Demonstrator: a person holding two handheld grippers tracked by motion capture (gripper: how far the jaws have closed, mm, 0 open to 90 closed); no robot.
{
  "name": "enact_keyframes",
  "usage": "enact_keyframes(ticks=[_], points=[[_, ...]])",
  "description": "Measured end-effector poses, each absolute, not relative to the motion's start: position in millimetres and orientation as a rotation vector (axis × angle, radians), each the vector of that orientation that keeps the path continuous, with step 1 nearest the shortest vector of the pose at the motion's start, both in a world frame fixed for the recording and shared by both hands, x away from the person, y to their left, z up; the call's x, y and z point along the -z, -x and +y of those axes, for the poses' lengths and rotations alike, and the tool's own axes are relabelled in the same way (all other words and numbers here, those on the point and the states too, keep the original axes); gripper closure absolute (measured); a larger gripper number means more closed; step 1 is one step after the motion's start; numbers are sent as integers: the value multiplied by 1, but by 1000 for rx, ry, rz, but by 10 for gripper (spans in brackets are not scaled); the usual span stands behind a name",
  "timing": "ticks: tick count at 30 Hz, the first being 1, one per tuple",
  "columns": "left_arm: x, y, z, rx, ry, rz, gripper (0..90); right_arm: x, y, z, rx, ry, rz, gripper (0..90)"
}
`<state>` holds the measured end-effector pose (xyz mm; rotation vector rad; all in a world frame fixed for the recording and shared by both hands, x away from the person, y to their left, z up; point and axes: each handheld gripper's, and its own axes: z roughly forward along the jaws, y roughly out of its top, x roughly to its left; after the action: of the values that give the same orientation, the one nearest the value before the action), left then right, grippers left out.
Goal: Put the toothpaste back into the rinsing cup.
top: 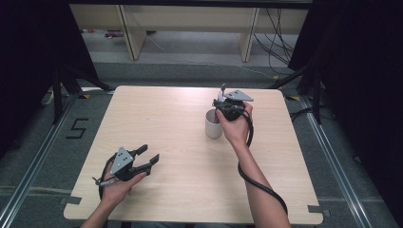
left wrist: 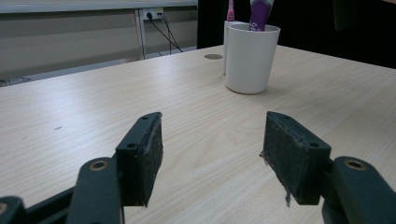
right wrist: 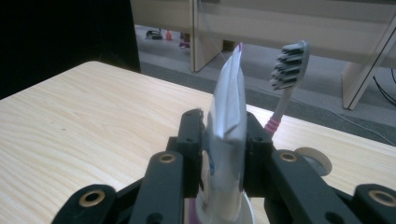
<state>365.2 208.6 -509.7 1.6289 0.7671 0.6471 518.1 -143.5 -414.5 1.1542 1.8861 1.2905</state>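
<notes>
A white cup stands on the far right part of the wooden table. My right gripper hangs over the cup and is shut on a silver-and-purple toothpaste tube. The tube stands upright with its lower end inside the cup rim. A toothbrush with a pink-banded handle stands just beyond it, its lower end hidden by the jaws. My left gripper lies low over the near left of the table, open and holding nothing.
A small grey disc is set into the tabletop beyond the cup. Dark curtains flank the table, and wooden furniture legs and cables are on the floor behind it. A black cable trails from my right gripper along the forearm.
</notes>
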Motion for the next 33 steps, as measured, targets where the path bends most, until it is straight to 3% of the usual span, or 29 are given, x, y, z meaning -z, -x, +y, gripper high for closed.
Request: enact_keyframes(ticks=[33], points=[[509,-366,210,-658,-1622,771,373,405,-507,-156,-1245,-1144,1890,407]])
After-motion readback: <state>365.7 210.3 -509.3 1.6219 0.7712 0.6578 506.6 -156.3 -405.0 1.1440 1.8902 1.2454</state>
